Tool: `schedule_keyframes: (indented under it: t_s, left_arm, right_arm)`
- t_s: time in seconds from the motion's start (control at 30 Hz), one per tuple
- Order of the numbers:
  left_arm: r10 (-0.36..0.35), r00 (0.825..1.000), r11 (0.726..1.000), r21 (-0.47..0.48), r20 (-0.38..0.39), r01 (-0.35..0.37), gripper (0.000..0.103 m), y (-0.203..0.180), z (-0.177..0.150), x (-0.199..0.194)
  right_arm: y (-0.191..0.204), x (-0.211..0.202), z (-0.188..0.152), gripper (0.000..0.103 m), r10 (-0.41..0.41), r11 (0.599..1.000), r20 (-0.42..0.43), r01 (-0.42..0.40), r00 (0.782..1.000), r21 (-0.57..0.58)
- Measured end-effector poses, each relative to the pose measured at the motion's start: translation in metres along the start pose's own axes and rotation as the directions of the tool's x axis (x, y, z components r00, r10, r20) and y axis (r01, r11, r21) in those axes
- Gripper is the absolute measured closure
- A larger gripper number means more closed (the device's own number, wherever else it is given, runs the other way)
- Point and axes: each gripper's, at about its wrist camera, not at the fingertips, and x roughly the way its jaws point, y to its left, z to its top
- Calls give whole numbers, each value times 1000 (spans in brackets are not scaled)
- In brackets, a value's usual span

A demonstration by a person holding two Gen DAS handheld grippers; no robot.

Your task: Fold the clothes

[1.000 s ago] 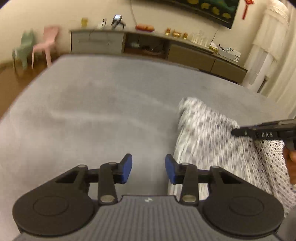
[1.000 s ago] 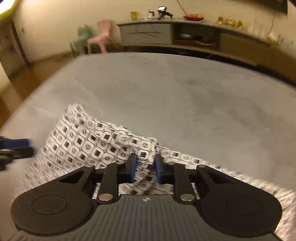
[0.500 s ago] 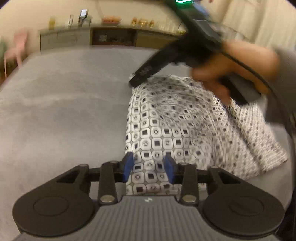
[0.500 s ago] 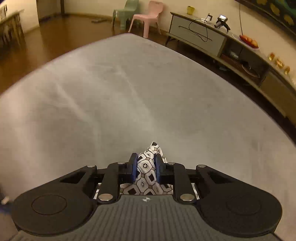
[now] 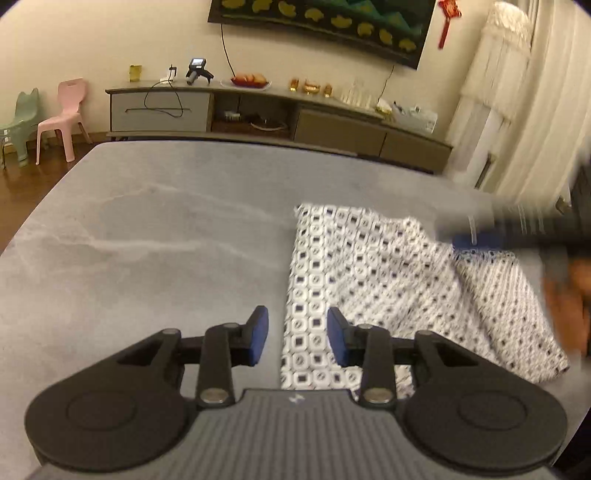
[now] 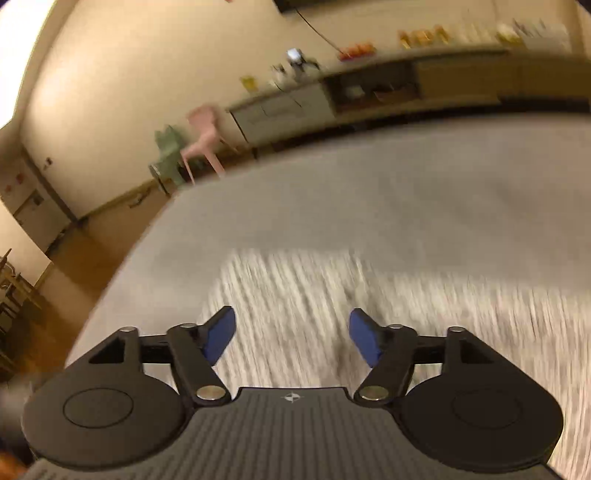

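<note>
Garment: patterned cloth [image 5: 373, 269], white with small dark squares, lying folded on the right half of the grey surface [image 5: 155, 236]; straight left edge running away from the camera, far corner square, near right part rumpled and sloping down to a loose corner.
Same garment, right wrist view: smeared by motion blur [image 6: 369, 306], spreading under and beyond the tongs.
Left gripper [image 5: 297, 334]: blue pads partly apart, nothing pinched; left edge of the cloth showing in the gap, lower down, pads not pressing it.
Right gripper [image 6: 291, 334]: pads spread wide, jaws just opened, cloth below them and not gripped; in the left wrist view only a dark blurred shape [image 5: 517, 229] over the cloth's far right side, with a blurred hand [image 5: 565, 299] behind it.
Open room: whole left half of the grey surface bare, from the near edge up to the far edge.
Surface edges: far edge straight, just in front of the low cabinet [image 5: 258, 118]; left edge curving down toward the wood floor [image 5: 22, 192].
Beyond the left corner: pink chair [image 5: 66, 114] and green chair [image 5: 18, 125], side by side, well apart from the cloth.
Right side: pale curtain [image 5: 535, 122] close to the surface's far right corner.
Writing: 1 small logo mark on each gripper body, no readable words; wall picture [image 5: 321, 22] and red hanging ornament [image 5: 448, 18] without legible text.
</note>
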Motion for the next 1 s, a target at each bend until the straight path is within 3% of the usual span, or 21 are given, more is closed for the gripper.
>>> schedule_keyframes:
  t_s: [0.1, 0.2, 0.23, 0.27, 0.33, 0.43, 0.47, 0.63, 0.73, 0.8, 0.83, 0.87, 0.93, 1.0]
  left_arm:
    - [-18, 1000, 1000, -22, -13, 18, 62, -8, 0, 6]
    - [-14, 999, 997, -71, -32, 12, 62, -11, -4, 10]
    - [-4, 999, 997, -80, -43, 1, 62, -11, -6, 14]
    - [5, 999, 996, -85, -52, -9, 62, -12, -9, 15]
    - [18, 998, 996, -90, -65, -24, 62, -14, -14, 15]
    - [22, 998, 995, -95, -63, -28, 62, -12, -15, 15]
    - [22, 998, 995, -97, -59, -27, 62, -12, -15, 15]
    - [4, 999, 995, -102, -34, -7, 62, -15, -11, 9]
    - [-2, 999, 996, -94, -34, -1, 62, -20, -10, 10]
    - [-2, 999, 996, -87, -38, -1, 62, -23, -11, 11]
    - [-1, 999, 996, -84, -40, -2, 62, -23, -12, 11]
    - [0, 999, 997, -82, -43, -4, 62, -24, -12, 12]
    - [2, 999, 997, -83, -48, -6, 62, -23, -13, 13]
    - [-1, 999, 996, -85, -43, -3, 62, -24, -13, 12]
  right_arm:
    - [-7, 9, -32, 28, -8, 1000, -54, 8, 998, 10]
    - [11, 4, -53, 28, -50, 997, -24, 49, 998, -53]
    - [18, 3, -58, 34, -68, 994, -9, 67, 998, -82]
    - [24, 3, -60, 56, -89, 990, -6, 88, 996, -106]
    - [29, 2, -62, 76, -104, 986, -3, 102, 995, -134]
    - [28, -8, -64, 93, -87, 986, 5, 87, 996, -141]
    - [28, -15, -64, 103, -78, 988, 13, 79, 997, -135]
    - [26, -50, -69, 103, -64, 989, 26, 67, 998, -133]
    - [16, -48, -72, 101, -65, 995, 7, 65, 998, -73]
    - [7, -42, -73, 78, -39, 999, 4, 39, 999, 5]
    - [3, -38, -73, 43, -24, 999, -1, 24, 1000, 39]
    - [4, -32, -72, 23, -18, 999, -1, 18, 1000, 51]
    - [11, -21, -73, 23, -7, 999, 2, 7, 1000, 38]
    - [28, -13, -74, 48, -4, 1000, 0, 4, 1000, -15]
